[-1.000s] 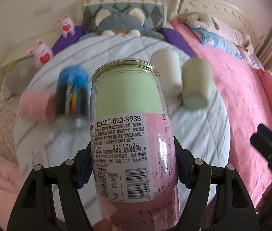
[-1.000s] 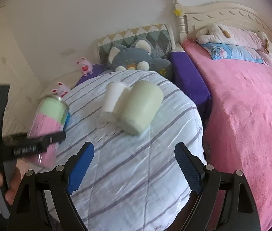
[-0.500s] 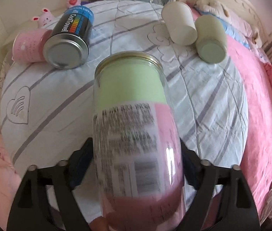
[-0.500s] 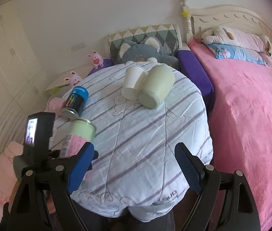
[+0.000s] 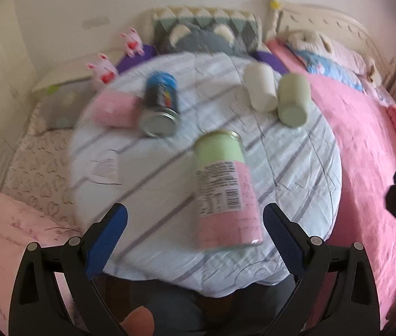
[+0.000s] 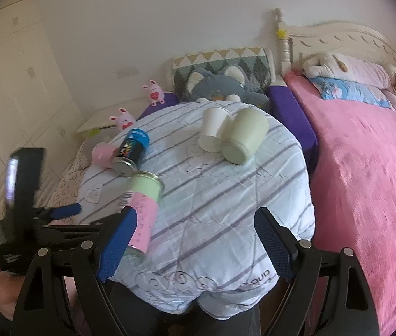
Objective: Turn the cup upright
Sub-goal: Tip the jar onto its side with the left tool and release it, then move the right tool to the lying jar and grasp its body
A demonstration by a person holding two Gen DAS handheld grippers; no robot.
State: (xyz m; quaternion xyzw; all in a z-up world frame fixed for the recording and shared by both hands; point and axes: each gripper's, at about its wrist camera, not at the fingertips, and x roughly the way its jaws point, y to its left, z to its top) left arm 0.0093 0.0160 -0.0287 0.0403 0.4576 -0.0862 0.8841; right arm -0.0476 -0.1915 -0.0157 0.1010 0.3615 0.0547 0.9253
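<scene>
The green-and-pink cup (image 5: 224, 187) with a printed label stands upright near the front of the round striped-cloth table (image 5: 304, 168); it also shows in the right wrist view (image 6: 141, 207). My left gripper (image 5: 195, 232) is open and empty, drawn back from the cup, jaws wide on either side of it. My right gripper (image 6: 195, 240) is open and empty above the table's front edge. The left gripper's body (image 6: 24, 218) shows at the left of the right wrist view.
A blue-black can (image 5: 160, 109), a pink cup (image 5: 113, 109), a white cup (image 5: 261, 91) and a pale green cup (image 5: 293, 100) lie on their sides at the back of the table. A pink bed (image 6: 366, 182) lies to the right, cushions and plush toys behind.
The left gripper set the green-and-pink cup down on the table, opened and pulled back from it. The right gripper stayed open and drew back a little.
</scene>
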